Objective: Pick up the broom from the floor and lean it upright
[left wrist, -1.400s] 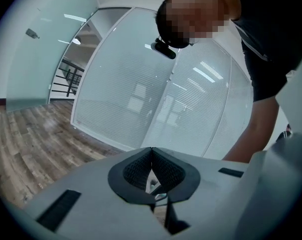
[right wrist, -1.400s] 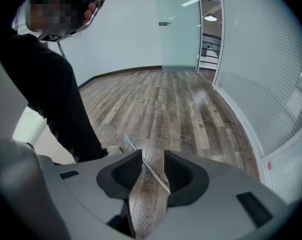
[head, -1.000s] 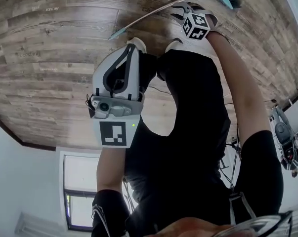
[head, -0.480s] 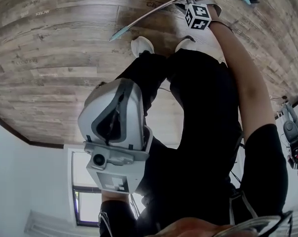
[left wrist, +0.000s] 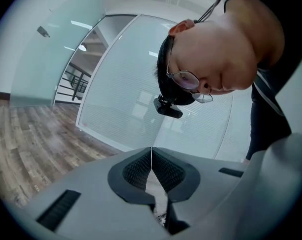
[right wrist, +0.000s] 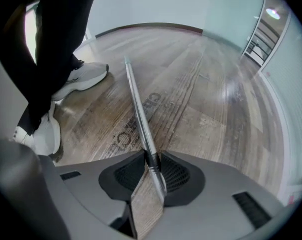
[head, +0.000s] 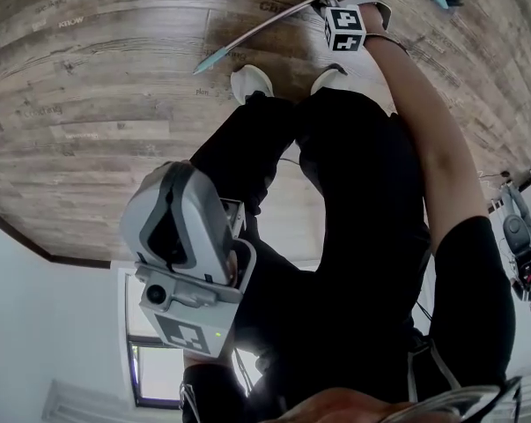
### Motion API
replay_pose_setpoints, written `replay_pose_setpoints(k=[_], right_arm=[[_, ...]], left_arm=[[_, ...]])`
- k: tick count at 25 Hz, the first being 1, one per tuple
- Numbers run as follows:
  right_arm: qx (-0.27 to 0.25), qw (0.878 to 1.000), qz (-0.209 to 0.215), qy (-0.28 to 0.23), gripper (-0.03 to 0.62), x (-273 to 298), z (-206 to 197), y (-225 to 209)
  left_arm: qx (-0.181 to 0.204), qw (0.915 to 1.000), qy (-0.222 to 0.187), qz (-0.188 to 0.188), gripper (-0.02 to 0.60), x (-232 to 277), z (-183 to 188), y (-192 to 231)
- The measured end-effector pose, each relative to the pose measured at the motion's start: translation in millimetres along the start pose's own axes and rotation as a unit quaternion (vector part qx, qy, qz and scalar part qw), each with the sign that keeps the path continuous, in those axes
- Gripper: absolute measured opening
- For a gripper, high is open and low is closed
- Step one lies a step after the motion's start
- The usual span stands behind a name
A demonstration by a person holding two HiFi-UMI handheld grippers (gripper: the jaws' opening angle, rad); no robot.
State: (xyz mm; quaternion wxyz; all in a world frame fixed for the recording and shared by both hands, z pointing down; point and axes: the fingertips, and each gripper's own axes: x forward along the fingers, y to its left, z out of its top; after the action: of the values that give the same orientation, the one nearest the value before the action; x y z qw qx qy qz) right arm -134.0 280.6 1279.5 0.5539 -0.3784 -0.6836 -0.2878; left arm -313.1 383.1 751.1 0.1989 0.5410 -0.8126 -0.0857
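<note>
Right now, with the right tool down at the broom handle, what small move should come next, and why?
Probably lift the right tool gently. Its jaws have just been closing and now pinch the broom handle, which lies flat on the floor.

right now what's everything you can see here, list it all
broom: one, silver handle with teal head, lying on the floor
floor: one, brown wood planks, under everything
window: one, white frame, in the white wall low in the head view
glass wall: one, frosted, beyond the floor
device: one, grey, at the right edge of the head view; cannot tell what it is
shoes: two, white, beside the handle
legs: two, in black, above the shoes
left claw: one, grey, shut and empty, away from the broom
right claw: one, grey, down at the floor, has just been closing, pads on the handle
</note>
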Motion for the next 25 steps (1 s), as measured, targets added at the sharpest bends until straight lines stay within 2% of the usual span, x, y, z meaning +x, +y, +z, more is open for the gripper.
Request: replay_pose_setpoints(k=[4, 7, 9, 11, 17, 21, 23, 25], right_arm=[[0.051, 0.997, -0.063, -0.016, 0.104, -41, 0, -17], [0.096, 0.99, -0.09, -0.046, 0.087, -90, 12, -27], [0.146, 0.981, -0.106, -0.068, 0.083, -126, 15, -35], [0.204, 0.967, -0.12, -0.091, 0.081, -164, 14, -44], [0.342, 0.911, -0.168, -0.158, 0.081, -287, 15, -60], [0.416, 0.867, -0.198, -0.187, 0.081, -375, 24, -49], [0.459, 0.839, -0.21, -0.203, 0.081, -421, 31, -34], [0.505, 0.8, -0.229, -0.229, 0.081, -467, 34, -29]], left_arm=[[-0.005, 1.0, 0.006, 0.0, 0.02, -10, -2, -6], [-0.014, 0.9995, 0.026, 0.008, 0.02, -23, -9, -16], [-0.025, 0.9987, 0.042, 0.013, 0.02, -27, -10, -27], [-0.039, 0.9977, 0.053, 0.017, 0.02, -27, -4, -41], [-0.045, 0.9968, 0.064, -0.019, 0.02, -20, 51, -95], [-0.023, 0.9961, 0.069, -0.05, 0.02, -17, 103, -133], [-0.019, 0.9949, 0.079, -0.061, 0.02, -21, 128, -156], [-0.01, 0.9931, 0.081, -0.085, 0.02, -21, 154, -180]])
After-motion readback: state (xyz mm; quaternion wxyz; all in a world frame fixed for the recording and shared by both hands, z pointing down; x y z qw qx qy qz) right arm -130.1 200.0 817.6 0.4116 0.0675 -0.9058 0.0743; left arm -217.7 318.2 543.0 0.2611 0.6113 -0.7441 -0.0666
